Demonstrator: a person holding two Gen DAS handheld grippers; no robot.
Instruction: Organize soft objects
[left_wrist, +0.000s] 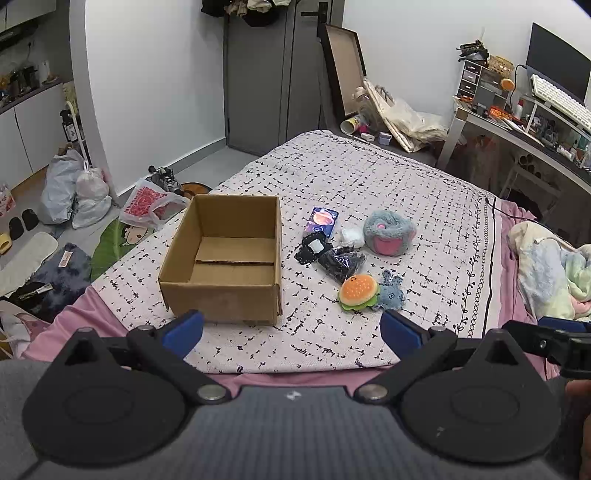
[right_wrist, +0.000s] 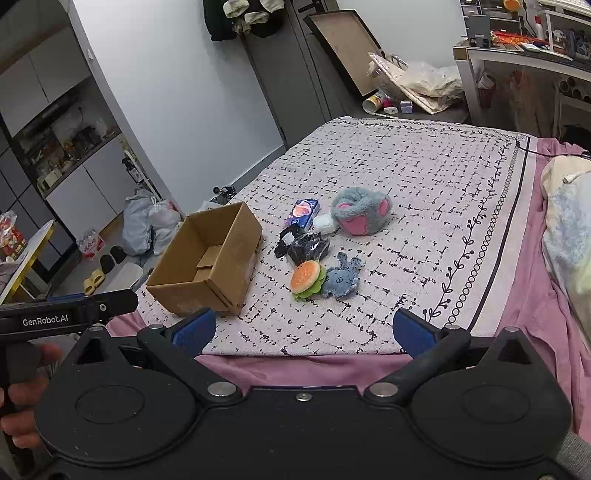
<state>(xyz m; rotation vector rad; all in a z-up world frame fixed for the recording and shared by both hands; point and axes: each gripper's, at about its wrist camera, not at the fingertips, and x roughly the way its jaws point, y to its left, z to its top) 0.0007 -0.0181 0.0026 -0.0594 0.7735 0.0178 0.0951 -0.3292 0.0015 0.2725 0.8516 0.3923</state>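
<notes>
progress: nothing packed yet imo, the box is empty and all the soft stuff sits in a cluster just right of it
bed cover (left_wrist: 369, 177): flat woven spread, white with black dashes
cardboard box (left_wrist: 221, 258): open top, stiff corrugated, bare bottom
grey plush (left_wrist: 389, 232): fluffy ring shape with pink patches, farthest right of the box
black bag (left_wrist: 341, 262): crinkly plastic, nearest the box
burger plush (left_wrist: 359, 291): round, squishy, orange and green
blue bunny (left_wrist: 392, 293): small and floppy, touching the burger
left gripper (left_wrist: 291, 328): spread wide, holding nothing, hovering near the box
right gripper (right_wrist: 304, 328): same, wide apart and empty
</notes>
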